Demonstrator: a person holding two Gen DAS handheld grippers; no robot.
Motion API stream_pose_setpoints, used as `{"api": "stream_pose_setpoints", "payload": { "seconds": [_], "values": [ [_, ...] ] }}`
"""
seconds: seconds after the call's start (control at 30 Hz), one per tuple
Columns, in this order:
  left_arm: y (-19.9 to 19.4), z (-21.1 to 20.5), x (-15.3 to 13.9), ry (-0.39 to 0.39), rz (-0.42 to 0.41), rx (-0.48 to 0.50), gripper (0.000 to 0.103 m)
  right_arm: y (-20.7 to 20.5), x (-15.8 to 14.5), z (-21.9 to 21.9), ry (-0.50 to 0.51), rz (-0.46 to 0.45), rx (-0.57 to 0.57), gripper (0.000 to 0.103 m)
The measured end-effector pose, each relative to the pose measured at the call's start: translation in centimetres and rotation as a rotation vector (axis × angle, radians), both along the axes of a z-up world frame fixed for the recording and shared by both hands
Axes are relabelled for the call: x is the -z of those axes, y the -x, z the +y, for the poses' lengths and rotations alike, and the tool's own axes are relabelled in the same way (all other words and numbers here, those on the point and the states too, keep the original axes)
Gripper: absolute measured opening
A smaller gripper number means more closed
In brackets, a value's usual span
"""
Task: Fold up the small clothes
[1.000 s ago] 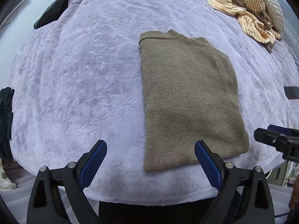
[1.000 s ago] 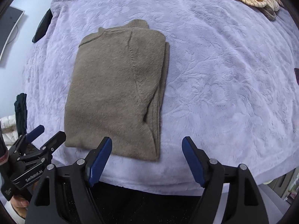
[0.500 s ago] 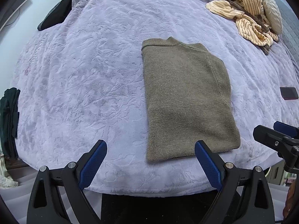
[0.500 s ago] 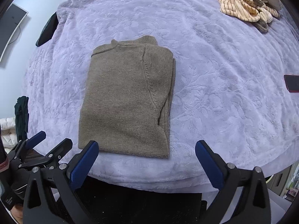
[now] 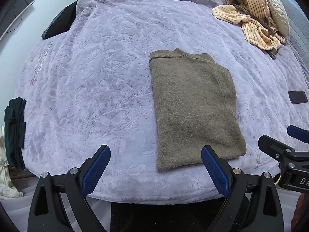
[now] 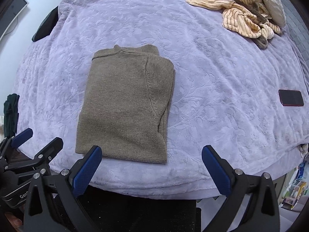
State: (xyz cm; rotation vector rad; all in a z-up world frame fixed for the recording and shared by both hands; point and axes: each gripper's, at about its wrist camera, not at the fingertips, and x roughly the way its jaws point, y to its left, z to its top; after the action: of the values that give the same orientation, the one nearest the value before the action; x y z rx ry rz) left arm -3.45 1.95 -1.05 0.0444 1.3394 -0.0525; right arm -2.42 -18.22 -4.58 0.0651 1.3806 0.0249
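An olive-brown knit sweater lies folded into a flat rectangle on the lilac embossed bedspread, collar away from me. My left gripper hovers above the near edge of the bed, open, with nothing between its blue pads; the sweater's near hem sits just beyond its right pad. My right gripper is also wide open and empty, above the sweater's near right corner. Each gripper shows at the edge of the other's view, the right gripper at right and the left gripper at left.
A heap of cream striped clothes and a grey cushion lie at the far right. A dark phone rests on the bedspread at right. A black object sits at the far left, and dark folded cloth hangs at the left edge.
Both grippers have risen and drawn back from the bed, so the sweater looks smaller. The right gripper's jaws have spread wider. The sweater has not moved.
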Motion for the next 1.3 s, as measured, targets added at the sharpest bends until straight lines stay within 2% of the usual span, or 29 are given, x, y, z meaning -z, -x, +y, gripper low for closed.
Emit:
{"api": "stream_pose_setpoints", "payload": {
  "seconds": [1.3],
  "values": [
    [0.7,1.4,-0.5,0.000,0.012,0.013,0.096,0.7,-1.1,2.3,0.048,-0.027,0.010,0.103]
  ]
}}
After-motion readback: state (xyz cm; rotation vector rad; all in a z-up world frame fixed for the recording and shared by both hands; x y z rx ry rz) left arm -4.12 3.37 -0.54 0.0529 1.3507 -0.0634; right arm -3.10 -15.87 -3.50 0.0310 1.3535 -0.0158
